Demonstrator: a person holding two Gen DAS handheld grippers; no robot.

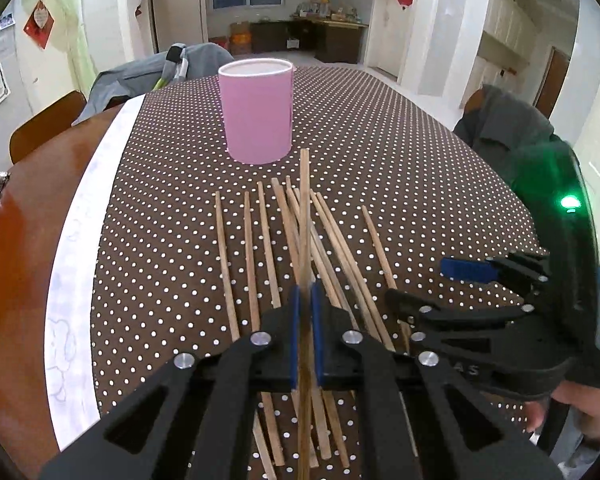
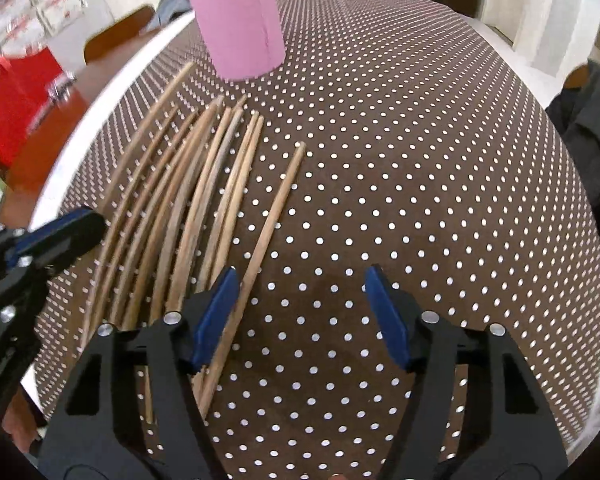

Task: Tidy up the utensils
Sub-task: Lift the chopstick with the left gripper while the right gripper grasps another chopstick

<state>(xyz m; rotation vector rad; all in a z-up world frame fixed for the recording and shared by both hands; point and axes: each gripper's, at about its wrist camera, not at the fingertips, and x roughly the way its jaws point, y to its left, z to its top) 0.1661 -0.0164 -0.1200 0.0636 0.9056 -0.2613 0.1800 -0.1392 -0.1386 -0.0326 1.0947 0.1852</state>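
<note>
We see the desk (image 1: 400, 128) first: a broad rounded top under a brown cloth (image 1: 172, 216) dotted with small white spots, bordered at 9 o'clock by a smooth white band (image 1: 80, 224), beyond which bare glossy wood (image 1: 16, 248) shows. From the left wrist view, the cloth from 12 to 3 o'clock lies bare, giving wide room out to the far curved edge; the right wrist view shows the same open spotted stretch across its centre and 3 o'clock side.

At 12 o'clock stands the pink cup (image 1: 257, 110), an upright matte cylinder with a pale rim, its mouth open upward, well clear of the white band.

Below it, toward the centre and 6 o'clock, the chopsticks (image 1: 252, 248) lie fanned on the cloth: thin, pale wooden sticks, roughly parallel, some crossing. One stray chopstick (image 2: 270, 224) lies apart at the fan's right side.

Our left gripper (image 1: 306, 312), black with blue pads, is pressed together, pinching a single chopstick (image 1: 305, 200) that rises off the cloth and points toward the cup's base.

Our right gripper (image 2: 300, 312) is spread with nothing between its pads; its left fingertip (image 2: 216, 312) sits just over the stray chopstick, and spotted cloth fills the gap. In the left wrist view it sits at 3 to 4 o'clock, beside the fan's near edge, with a hand (image 1: 580, 412) under it.
</note>
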